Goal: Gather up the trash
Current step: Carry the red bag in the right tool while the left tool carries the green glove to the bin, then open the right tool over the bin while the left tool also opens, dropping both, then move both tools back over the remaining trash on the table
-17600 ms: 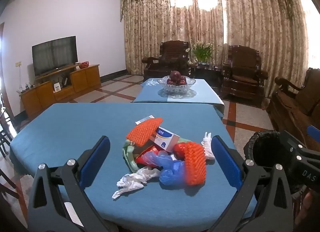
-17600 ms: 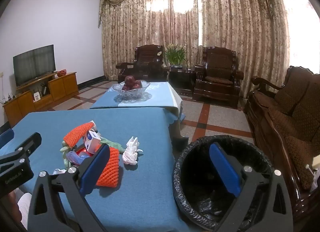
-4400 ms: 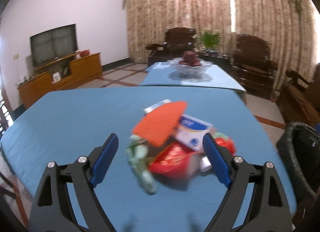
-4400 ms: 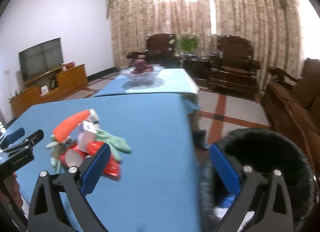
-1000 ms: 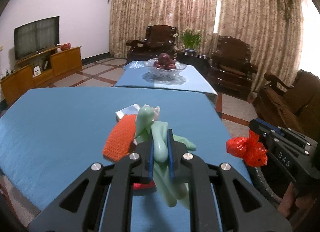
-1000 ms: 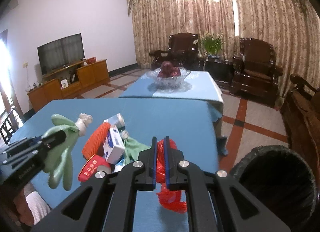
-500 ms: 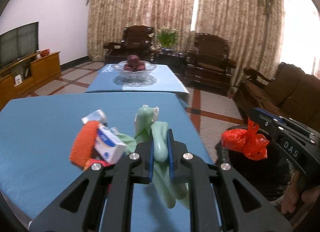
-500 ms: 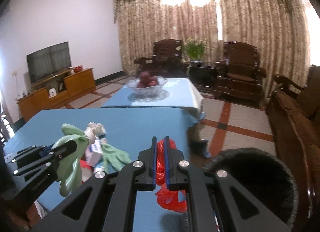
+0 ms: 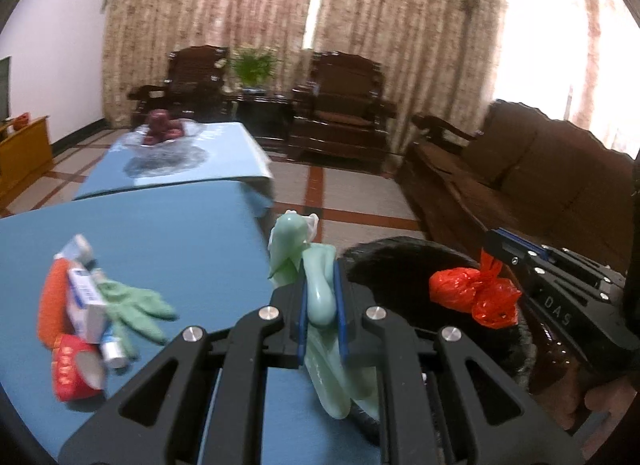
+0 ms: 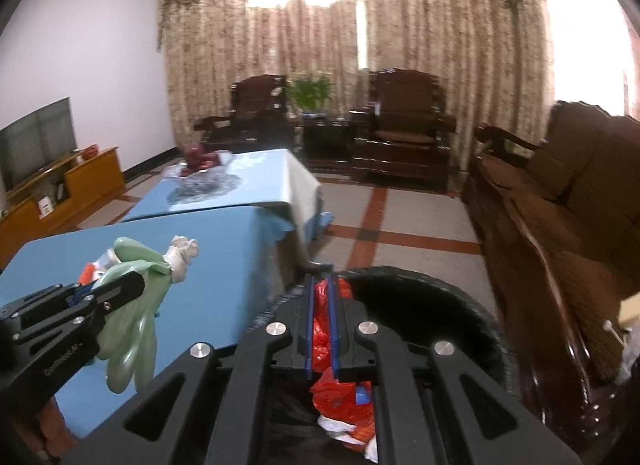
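My left gripper (image 9: 320,289) is shut on a pale green rubber glove (image 9: 318,297) and holds it near the blue table's right edge, beside the black trash bin (image 9: 400,261). The glove also shows in the right wrist view (image 10: 132,309). My right gripper (image 10: 321,297) is shut on a red plastic bag (image 10: 324,329) and holds it over the bin's (image 10: 460,305) opening. That bag also shows in the left wrist view (image 9: 474,295). Trash lies inside the bin (image 10: 348,417).
On the blue table (image 9: 160,233) lie an orange foam net (image 9: 50,305), a white-blue box (image 9: 86,301), a second green glove (image 9: 136,307) and a red packet (image 9: 74,369). A second table with a fruit bowl (image 9: 162,135) stands behind. A brown sofa (image 10: 580,217) is at the right.
Both grippers have swung right from the trash pile toward the bin. The red bag is now over the bin's opening and the green glove is at the table's right edge.
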{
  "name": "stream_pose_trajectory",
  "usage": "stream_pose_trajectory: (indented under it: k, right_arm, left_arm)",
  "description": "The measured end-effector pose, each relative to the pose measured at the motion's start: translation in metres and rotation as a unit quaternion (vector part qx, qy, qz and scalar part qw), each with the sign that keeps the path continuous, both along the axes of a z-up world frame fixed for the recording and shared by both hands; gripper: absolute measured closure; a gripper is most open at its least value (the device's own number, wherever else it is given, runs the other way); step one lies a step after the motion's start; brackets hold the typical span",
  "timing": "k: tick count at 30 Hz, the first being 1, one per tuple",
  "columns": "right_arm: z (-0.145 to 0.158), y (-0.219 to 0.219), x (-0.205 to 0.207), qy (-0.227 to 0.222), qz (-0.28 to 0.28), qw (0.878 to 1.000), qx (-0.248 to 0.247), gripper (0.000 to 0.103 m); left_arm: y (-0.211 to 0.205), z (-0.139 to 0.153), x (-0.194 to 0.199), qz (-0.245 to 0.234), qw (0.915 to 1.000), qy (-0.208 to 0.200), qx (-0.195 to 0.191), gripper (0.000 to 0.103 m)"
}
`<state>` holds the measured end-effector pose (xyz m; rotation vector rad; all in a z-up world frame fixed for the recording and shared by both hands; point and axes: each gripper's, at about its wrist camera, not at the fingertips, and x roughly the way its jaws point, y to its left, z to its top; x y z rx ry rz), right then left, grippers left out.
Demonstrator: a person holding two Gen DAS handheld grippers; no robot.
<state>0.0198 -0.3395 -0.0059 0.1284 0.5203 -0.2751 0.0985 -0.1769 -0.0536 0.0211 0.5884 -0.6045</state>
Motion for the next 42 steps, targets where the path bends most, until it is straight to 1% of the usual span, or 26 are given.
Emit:
stream_pose_trajectory:
  k: [5, 8, 10, 11, 12, 13, 15, 16, 17, 18, 19, 20, 22, 25, 29, 32, 36, 42]
  right_arm:
    - [-0.01, -0.032, -0.01, 0.007, -0.03, 1.0, 0.0, 0.097]
    - [-0.014, -0.043, -0.015, 0.009, -0.045, 0.999, -0.005, 0.096]
    - [-0.018, -0.052, -0.017, 0.014, -0.058, 0.998, -0.007, 0.092]
    - [-0.019, -0.052, -0.017, 0.016, -0.066, 0.998, -0.009, 0.081]
    - [-0.021, -0.057, -0.019, 0.015, -0.075, 0.997, -0.008, 0.075]
    - [-0.022, -0.062, -0.022, 0.014, -0.081, 0.997, -0.007, 0.067]
    - [-0.022, -0.064, -0.026, 0.013, -0.094, 0.995, -0.009, 0.049]
    - [-0.022, -0.065, -0.027, 0.012, -0.099, 0.995, -0.011, 0.043]
    - [-0.022, -0.065, -0.029, 0.011, -0.105, 0.994, -0.014, 0.029]
    - [-0.022, -0.064, -0.03, 0.009, -0.113, 0.993, -0.018, 0.016]
    - [-0.022, -0.063, -0.031, 0.007, -0.119, 0.993, -0.022, 0.01]
    - [-0.021, -0.061, -0.031, 0.005, -0.126, 0.992, -0.029, 0.006]
    - [-0.02, -0.053, -0.031, 0.005, -0.127, 0.991, -0.036, 0.006]
    - [-0.02, -0.038, -0.022, 0.009, -0.109, 0.993, -0.034, 0.006]
    - [-0.019, -0.006, -0.008, 0.007, -0.072, 0.997, -0.034, 0.006]
    - [-0.018, 0.024, 0.008, 0.002, -0.039, 0.999, -0.025, 0.006]
    - [-0.021, 0.068, 0.03, 0.001, 0.015, 1.0, -0.016, 0.006]
    - [-0.028, 0.133, 0.058, -0.005, 0.083, 0.996, -0.012, 0.006]
  left_arm:
    - [-0.037, -0.009, -0.002, -0.03, 0.9995, 0.003, -0.005, 0.092]
    - [-0.055, -0.015, -0.004, -0.048, 0.9988, 0.005, -0.01, 0.092]
    - [-0.065, -0.018, -0.004, -0.064, 0.9978, 0.013, -0.013, 0.088]
    - [-0.069, -0.019, -0.004, -0.066, 0.9976, 0.016, -0.015, 0.087]
    - [-0.071, -0.02, -0.004, -0.068, 0.9973, 0.019, -0.018, 0.074]
    - [-0.072, -0.02, -0.004, -0.07, 0.9971, 0.02, -0.022, 0.059]
    - [-0.068, -0.018, -0.004, -0.067, 0.9972, 0.013, -0.028, 0.051]
    - [-0.066, -0.016, -0.005, -0.067, 0.9973, 0.009, -0.028, 0.049]
    - [-0.064, -0.015, -0.006, -0.066, 0.9974, 0.005, -0.027, 0.047]
    - [-0.06, -0.014, -0.005, -0.061, 0.9978, 0.0, -0.026, 0.042]
    - [-0.055, -0.013, -0.004, -0.055, 0.9981, -0.003, -0.026, 0.037]
    - [-0.049, -0.011, -0.002, -0.048, 0.9985, -0.005, -0.028, 0.034]
    - [-0.034, -0.007, 0.001, -0.028, 0.9992, -0.011, -0.027, 0.024]
    - [-0.008, -0.002, 0.006, -0.001, 0.9994, -0.026, -0.023, 0.017]
    - [0.036, 0.004, 0.014, 0.044, 0.9983, -0.036, -0.014, 0.016]
    - [0.073, 0.005, 0.017, 0.081, 0.9955, -0.049, 0.0, 0.016]
    - [0.128, 0.006, 0.017, 0.137, 0.9887, -0.058, 0.019, 0.016]
    - [0.209, 0.001, 0.02, 0.225, 0.9717, -0.055, 0.047, 0.016]
